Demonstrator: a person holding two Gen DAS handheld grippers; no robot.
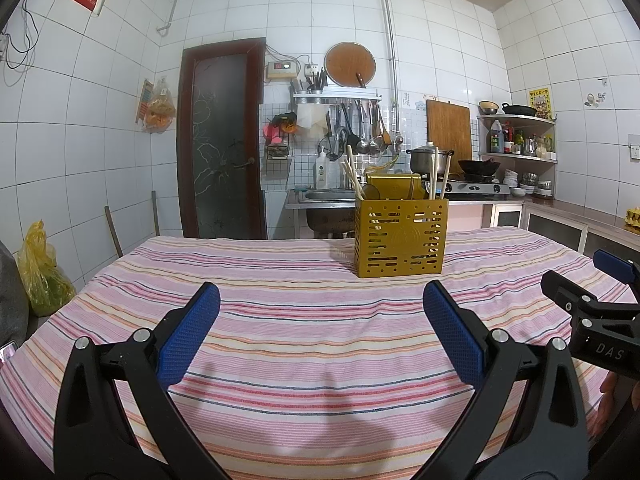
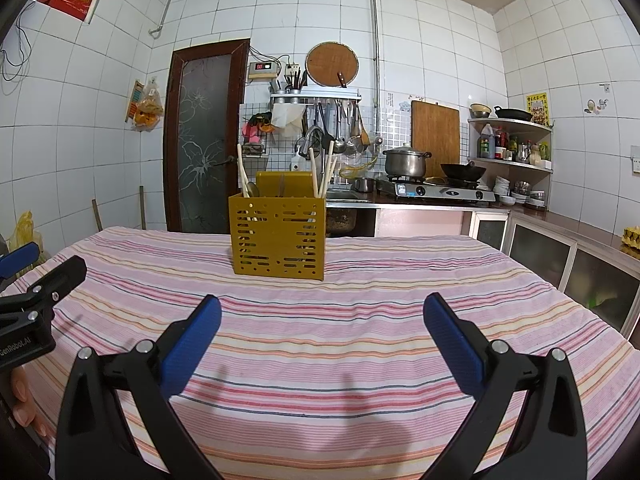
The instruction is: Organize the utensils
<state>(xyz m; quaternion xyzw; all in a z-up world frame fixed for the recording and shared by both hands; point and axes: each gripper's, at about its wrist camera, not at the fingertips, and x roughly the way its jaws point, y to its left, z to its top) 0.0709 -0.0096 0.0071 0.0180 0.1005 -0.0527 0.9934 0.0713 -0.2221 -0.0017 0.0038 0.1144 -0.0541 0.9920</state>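
Observation:
A yellow perforated utensil holder (image 1: 401, 236) stands upright on the far part of the striped tablecloth (image 1: 280, 320); it also shows in the right wrist view (image 2: 279, 236). Chopsticks (image 1: 438, 176) and a spoon (image 1: 370, 192) stick up out of it, chopsticks (image 2: 320, 174) also in the right view. My left gripper (image 1: 320, 300) is open and empty, low over the cloth, short of the holder. My right gripper (image 2: 322, 312) is open and empty beside it, also short of the holder. Each gripper shows at the edge of the other's view.
Behind the table are a sink (image 1: 324, 194), a counter with a gas stove (image 2: 436, 190), a pot (image 2: 405, 162) and a wok (image 2: 462, 170). A dark door (image 1: 220, 140) is at back left. A yellow bag (image 1: 42, 272) lies left of the table.

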